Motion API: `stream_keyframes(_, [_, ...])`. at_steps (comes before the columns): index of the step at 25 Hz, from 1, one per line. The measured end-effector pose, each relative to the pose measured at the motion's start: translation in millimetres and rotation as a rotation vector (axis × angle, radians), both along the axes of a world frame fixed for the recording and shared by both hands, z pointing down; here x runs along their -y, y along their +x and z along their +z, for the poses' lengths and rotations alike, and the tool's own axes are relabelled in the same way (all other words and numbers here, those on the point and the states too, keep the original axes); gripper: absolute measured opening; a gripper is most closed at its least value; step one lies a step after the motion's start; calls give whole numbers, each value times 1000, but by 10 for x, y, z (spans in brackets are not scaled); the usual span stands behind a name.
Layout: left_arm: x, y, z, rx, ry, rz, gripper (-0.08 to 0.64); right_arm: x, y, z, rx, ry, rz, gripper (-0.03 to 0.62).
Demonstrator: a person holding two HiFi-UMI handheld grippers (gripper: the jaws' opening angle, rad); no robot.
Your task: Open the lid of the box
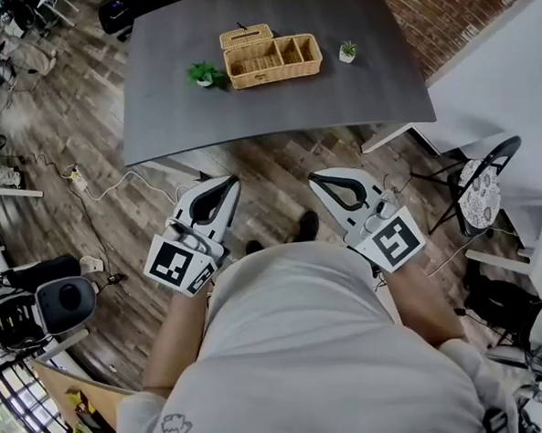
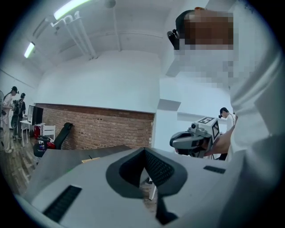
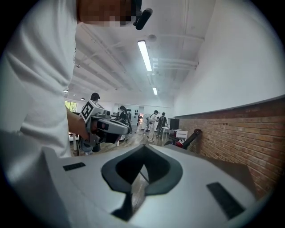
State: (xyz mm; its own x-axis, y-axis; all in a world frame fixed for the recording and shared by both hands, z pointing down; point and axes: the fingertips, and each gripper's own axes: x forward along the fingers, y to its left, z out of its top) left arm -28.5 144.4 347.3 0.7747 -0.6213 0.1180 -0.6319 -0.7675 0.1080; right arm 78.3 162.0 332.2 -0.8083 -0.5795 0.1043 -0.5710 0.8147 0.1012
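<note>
Apparently the wicker box on the tabletop shows its compartments, lid lying back behind it. Left gripper and right gripper hover well short of the box, fingers together on nothing.

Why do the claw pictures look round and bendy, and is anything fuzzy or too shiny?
Head view: even light, the table edges bow outward, and the wicker box looks sharp. Left gripper view: a fisheye circle with dark corners, and the left claw up close looks a little soft. Right gripper view: the same round bend, and the ceiling lamp glares white.
</note>
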Motion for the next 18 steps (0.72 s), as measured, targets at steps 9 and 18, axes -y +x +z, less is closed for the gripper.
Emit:
stream_keyframes(9, [-534, -708, -23, -15, 2, 56, 11, -517, -632, 24, 5, -15, 78, 5])
stream_keyframes(18, [-807, -1061, -50, -41, 9, 97, 11, -753, -1024, 33, -15, -5, 99, 5])
